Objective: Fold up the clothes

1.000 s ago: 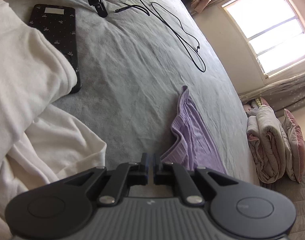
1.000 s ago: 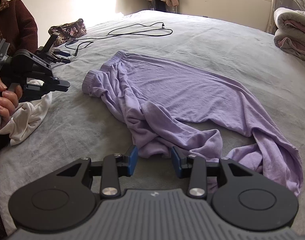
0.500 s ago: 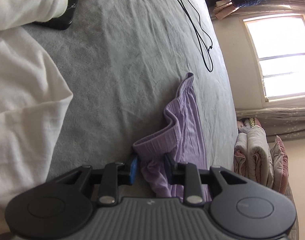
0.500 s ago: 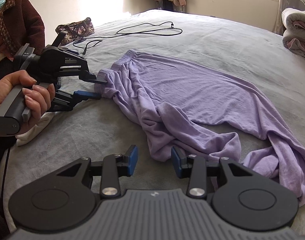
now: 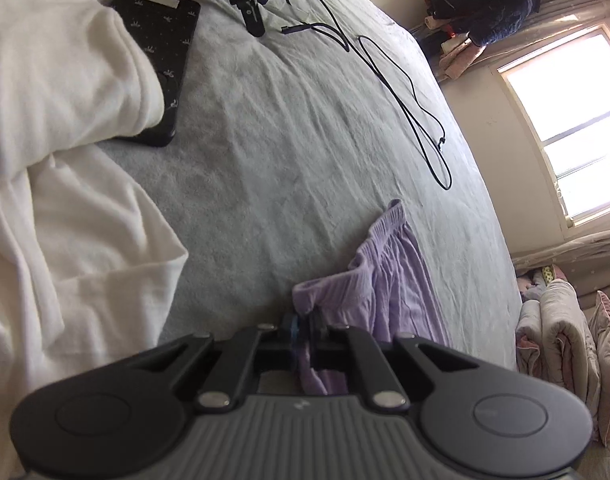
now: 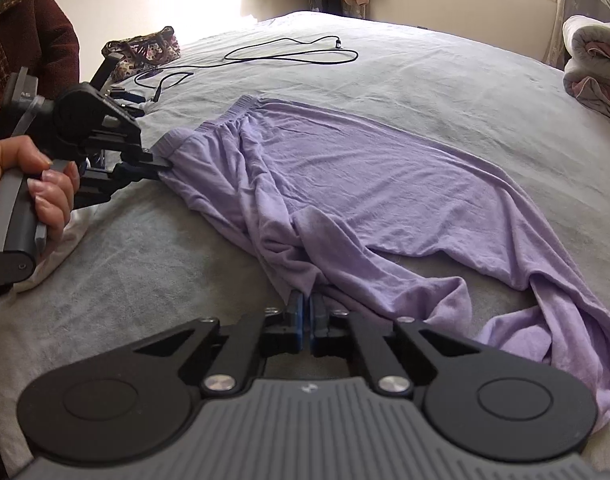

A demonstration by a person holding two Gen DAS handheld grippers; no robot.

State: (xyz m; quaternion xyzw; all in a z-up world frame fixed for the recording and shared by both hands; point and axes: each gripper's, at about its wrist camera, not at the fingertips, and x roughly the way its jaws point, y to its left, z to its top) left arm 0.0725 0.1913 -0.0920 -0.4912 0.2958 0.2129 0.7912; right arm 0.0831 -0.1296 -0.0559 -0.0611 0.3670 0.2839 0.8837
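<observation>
While the lilac trousers (image 6: 345,184) lie crumpled across the grey bedspread (image 6: 445,92), I have both tools clamped on them. My left gripper (image 5: 303,322) has just closed and pinches the elastic waistband (image 5: 329,284) at its near corner. My right gripper (image 6: 306,312) has just snapped closed too, its blue pads (image 6: 296,320) nipping a fold of cloth at the trousers' near edge. White laundry (image 5: 65,220) sits left of the waistband.
</observation>
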